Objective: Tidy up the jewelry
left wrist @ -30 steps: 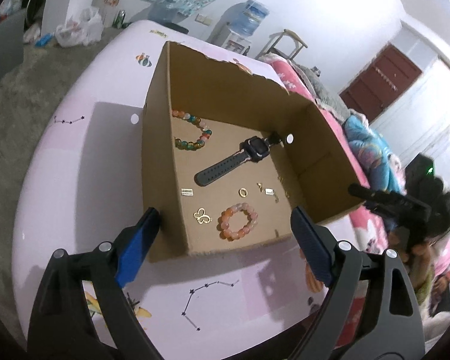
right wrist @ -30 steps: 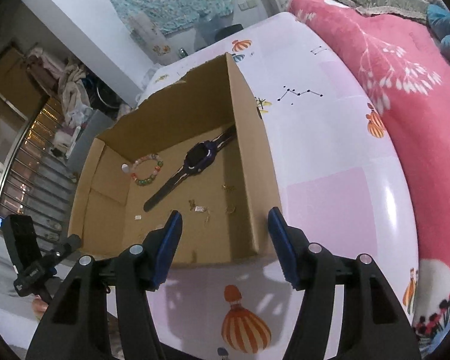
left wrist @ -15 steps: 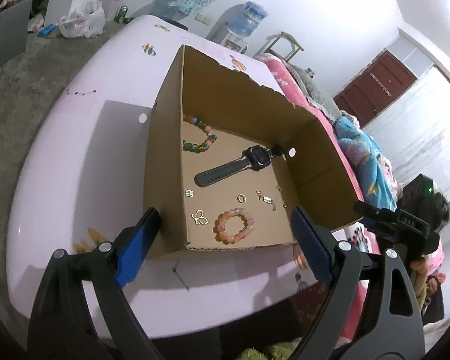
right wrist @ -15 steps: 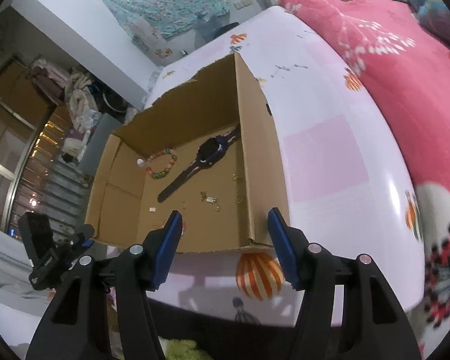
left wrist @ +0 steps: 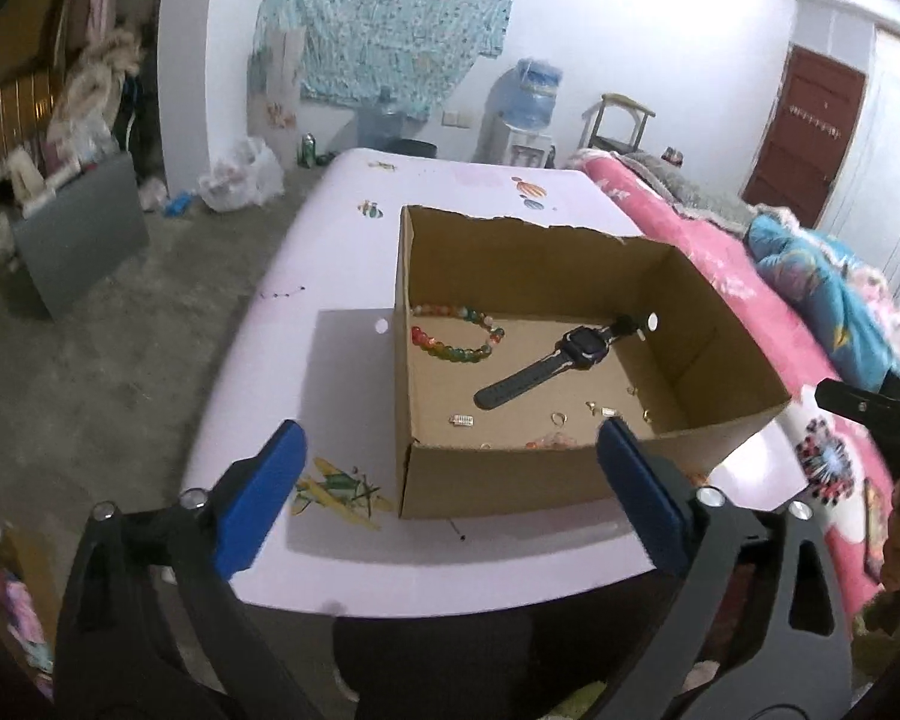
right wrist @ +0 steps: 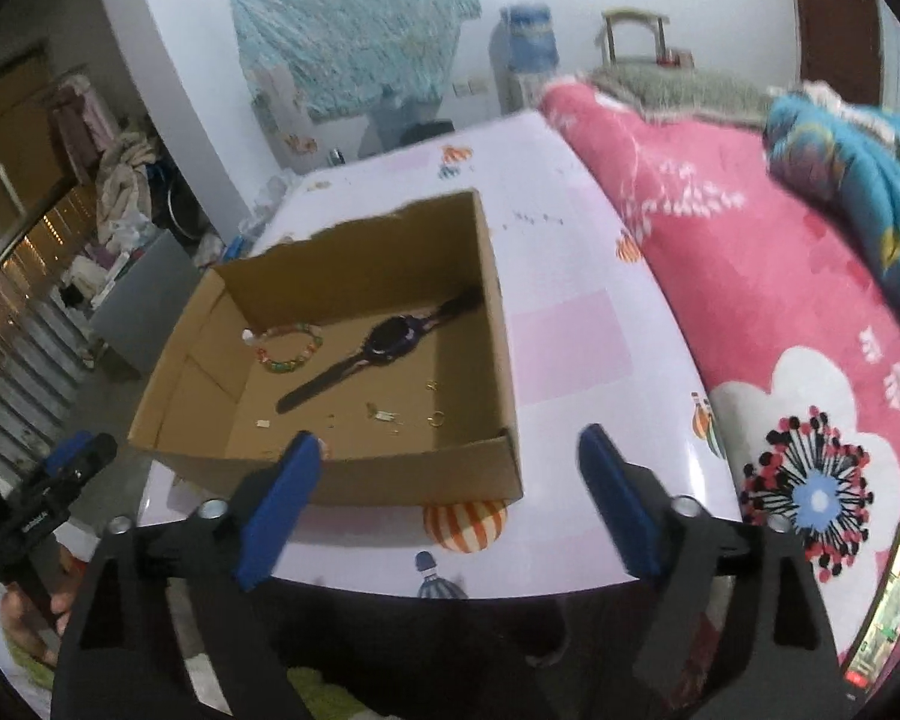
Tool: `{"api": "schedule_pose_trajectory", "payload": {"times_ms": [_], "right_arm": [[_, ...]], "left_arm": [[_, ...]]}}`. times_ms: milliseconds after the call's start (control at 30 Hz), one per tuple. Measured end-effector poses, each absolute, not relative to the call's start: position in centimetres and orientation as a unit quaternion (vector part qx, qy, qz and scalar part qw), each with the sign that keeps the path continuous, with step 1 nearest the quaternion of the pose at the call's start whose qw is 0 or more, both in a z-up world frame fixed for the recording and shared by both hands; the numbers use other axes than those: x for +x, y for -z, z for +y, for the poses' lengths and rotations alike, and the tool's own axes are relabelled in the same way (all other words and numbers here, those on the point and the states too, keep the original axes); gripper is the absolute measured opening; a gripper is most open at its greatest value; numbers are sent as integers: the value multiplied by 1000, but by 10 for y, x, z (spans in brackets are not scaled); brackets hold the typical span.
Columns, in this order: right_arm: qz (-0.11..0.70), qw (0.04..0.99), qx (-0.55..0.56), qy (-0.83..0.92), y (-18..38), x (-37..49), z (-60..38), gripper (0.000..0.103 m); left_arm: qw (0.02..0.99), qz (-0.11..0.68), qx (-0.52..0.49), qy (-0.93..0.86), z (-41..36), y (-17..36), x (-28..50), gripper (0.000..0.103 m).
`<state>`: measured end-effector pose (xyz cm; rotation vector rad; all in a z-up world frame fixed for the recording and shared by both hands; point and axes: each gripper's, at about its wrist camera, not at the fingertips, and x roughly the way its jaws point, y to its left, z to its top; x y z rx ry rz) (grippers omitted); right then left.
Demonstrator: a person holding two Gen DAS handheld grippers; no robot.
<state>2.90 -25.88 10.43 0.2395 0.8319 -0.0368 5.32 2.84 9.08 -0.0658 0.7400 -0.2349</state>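
Cardboard box point(left wrist: 498, 480) sits straight ahead of and below both my grippers, its near wall between me and the jewelry. My left gripper point(left wrist: 450, 492) and right gripper point(right wrist: 444, 498) have both just spread their jaws wide — nothing between them. Inside lie a watch point(left wrist: 549, 366), its strap running from near-left to far-right, a green bead bracelet point(left wrist: 459, 342) beyond it, and small gold bits point(left wrist: 558, 417) nearer. The right gripper looks slightly nearer the watch, I'd judge — any reach must clear the wall on the pink table point(left wrist: 354, 372).
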Motion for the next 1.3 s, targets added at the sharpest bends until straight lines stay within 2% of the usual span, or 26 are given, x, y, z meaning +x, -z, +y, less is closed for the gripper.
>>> {"api": "schedule_pose_trajectory", "payload": {"times_ms": [333,667,1300], "right_arm": [[419,907,38,14,-112,26,-206,96],[486,868,101,14,-93,48,-211,96],[523,845,114,14,-79,64,-210,96]], "left_arm": [[925,378,7,19,1,-108,47,95],[881,472,-9,20,-12,-90,63,95],[870,492,11,13,-27,-81,70,95]]}}
